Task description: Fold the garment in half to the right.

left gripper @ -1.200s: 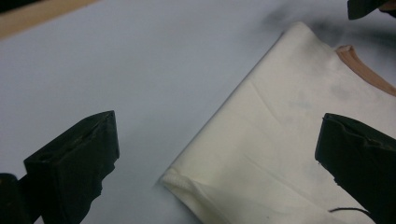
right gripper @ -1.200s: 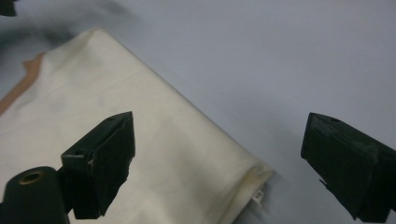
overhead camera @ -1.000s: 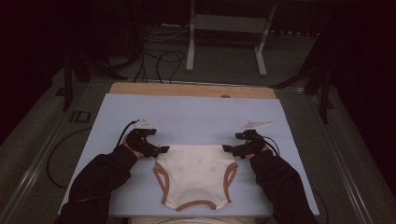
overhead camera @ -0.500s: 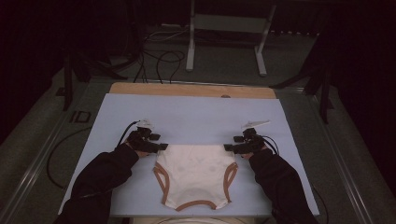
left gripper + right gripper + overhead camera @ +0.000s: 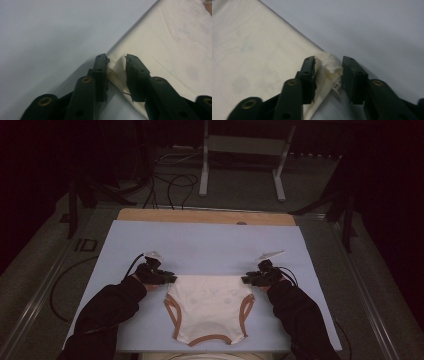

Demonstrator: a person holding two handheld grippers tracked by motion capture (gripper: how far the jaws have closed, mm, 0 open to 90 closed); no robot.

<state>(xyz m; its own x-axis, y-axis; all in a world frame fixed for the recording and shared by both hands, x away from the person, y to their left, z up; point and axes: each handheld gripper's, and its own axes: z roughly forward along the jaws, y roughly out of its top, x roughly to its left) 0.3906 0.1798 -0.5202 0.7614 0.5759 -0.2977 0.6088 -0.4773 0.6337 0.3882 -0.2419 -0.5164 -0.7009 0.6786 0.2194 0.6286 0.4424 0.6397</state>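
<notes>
I have a cream pair of briefs [image 5: 209, 307] with tan trim lying flat on the pale blue worktop [image 5: 200, 245], waistband away from me, leg openings toward me. My left tool [image 5: 170, 278] sits at the garment's left waistband corner and my right tool [image 5: 247, 280] at the right one, so the cloth stretches between the two tools.

In the left gripper view, the left tool [image 5: 117, 60] has just been closing, and the corner of the waistband [image 5: 117, 72] is bunched up between its jaws. The left-hand jaw looks to be against the fabric; a sliver of gap seems to remain on the other side, so I judge the pinch is nearly made rather than firm.

In the right gripper view, the right tool [image 5: 328, 62] has also just been closing. A puckered fold of the corner [image 5: 330, 66], with a small care label [image 5: 337, 87] below it, stands between its jaws, and I see space on both sides, so it does not have hold yet.

As I read it, the approach and alignment at both corners are done. What is left is finishing both pinches, then lifting or folding the waistband toward me; none of the folding has started, since the garment lies fully spread.
</notes>
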